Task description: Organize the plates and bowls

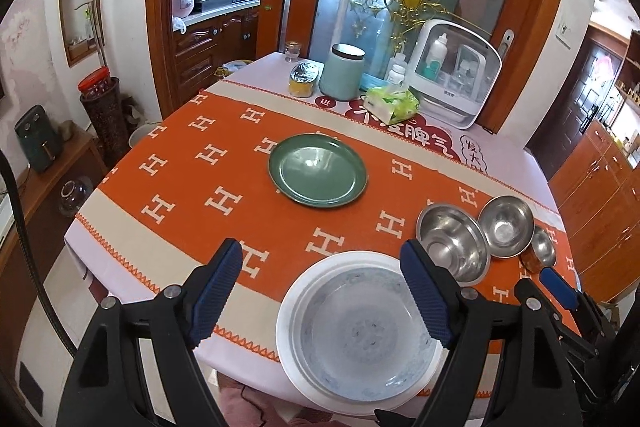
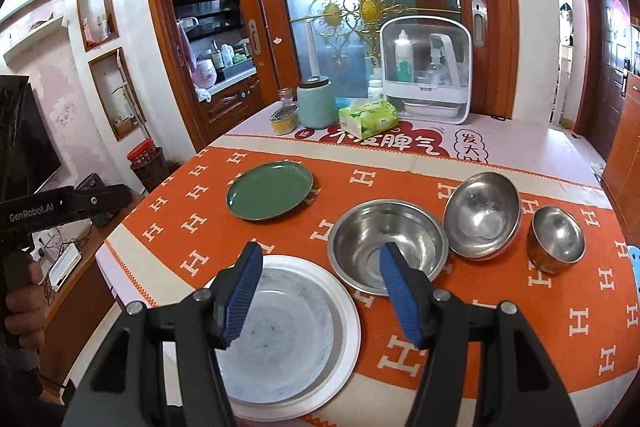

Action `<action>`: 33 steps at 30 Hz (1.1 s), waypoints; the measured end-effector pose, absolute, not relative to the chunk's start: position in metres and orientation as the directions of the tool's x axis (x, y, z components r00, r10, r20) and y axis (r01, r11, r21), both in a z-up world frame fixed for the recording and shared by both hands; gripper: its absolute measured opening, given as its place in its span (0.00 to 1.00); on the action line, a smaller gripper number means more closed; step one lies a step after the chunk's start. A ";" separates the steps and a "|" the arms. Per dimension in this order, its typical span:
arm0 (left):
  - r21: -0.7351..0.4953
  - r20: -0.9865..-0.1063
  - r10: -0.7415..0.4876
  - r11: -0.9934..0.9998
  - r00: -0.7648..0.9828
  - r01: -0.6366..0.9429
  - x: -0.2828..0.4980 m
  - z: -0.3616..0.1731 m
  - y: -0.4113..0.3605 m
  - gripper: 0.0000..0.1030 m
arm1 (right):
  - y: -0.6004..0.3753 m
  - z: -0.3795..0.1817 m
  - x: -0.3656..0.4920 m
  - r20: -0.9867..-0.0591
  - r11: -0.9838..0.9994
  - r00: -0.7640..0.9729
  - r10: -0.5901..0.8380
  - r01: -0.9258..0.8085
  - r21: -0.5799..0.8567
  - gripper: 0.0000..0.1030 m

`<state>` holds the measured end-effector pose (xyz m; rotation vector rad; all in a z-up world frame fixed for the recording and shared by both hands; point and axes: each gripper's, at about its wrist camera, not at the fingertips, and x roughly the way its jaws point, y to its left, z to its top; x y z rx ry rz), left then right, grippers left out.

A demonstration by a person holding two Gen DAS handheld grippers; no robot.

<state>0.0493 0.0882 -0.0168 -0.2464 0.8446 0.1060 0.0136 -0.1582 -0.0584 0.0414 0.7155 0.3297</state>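
From my left claw I see its blue pads spread wide with nothing between them, hanging above the near edge of the counter. To its left the orange cloth is bare out to the corner, the widest free stretch I have. Below the claw sits the white plate with a pale blue-patterned dish stacked inside it; the plate overhangs, or at least reaches, the near edge, though the fisheye makes that hard to judge. Farther back, alone mid-cloth, lies the green plate, with clear room all round it.

My right claw is also spread and holds nothing, its left pad over the stack's rim, its right pad over the large steel bowl. That bowl sits just beside the white plate. Right of it comes the medium steel bowl, tilted and touching or nearly touching the large one, then the small steel cup-bowl, slightly apart, near the counter's right edge.
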 end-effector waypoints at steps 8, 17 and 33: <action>-0.181 -0.750 -0.056 0.976 0.659 -0.124 0.062 -0.020 0.108 0.78 | -0.134 -0.053 0.017 -0.626 0.967 0.737 0.254 -0.216 0.137 0.59; -0.199 -0.761 -0.129 0.979 0.636 -0.039 0.096 -0.023 0.157 0.78 | -0.086 -0.050 0.024 -0.627 0.979 0.753 0.202 -0.143 0.143 0.59; -0.160 -0.796 -0.203 0.979 0.571 0.124 0.177 -0.035 0.227 0.78 | -0.023 -0.068 0.069 -0.647 0.961 0.750 0.138 0.058 0.271 0.59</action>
